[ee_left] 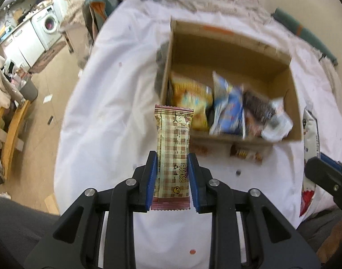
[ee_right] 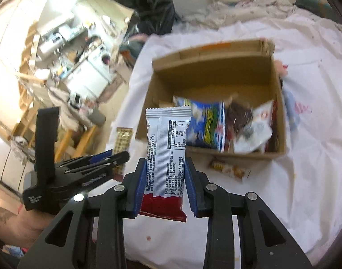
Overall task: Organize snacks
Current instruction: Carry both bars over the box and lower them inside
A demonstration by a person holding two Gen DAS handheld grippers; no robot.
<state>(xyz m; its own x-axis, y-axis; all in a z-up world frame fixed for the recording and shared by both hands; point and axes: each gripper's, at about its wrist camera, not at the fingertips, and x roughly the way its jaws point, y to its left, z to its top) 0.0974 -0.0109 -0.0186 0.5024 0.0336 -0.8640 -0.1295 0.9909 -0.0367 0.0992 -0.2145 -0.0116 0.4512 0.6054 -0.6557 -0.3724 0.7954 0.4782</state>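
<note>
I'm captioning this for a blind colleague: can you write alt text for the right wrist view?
The right gripper is shut on a silver-and-red snack packet, held upright before an open cardboard box with several snack bags inside, on a white sheet. The left gripper at left holds a checked bar.

Both views bright, daylit. Strong glare washes out upper left of right wrist view. Cardboard box (ee_left: 229, 51) and snacks inside smeared by motion blur; held wrappers stay sharp. White bedsheet (ee_left: 117, 94) near overexposed. Heavy fisheye bending, dark vignette at corners. Shadows soft, faint.
</note>
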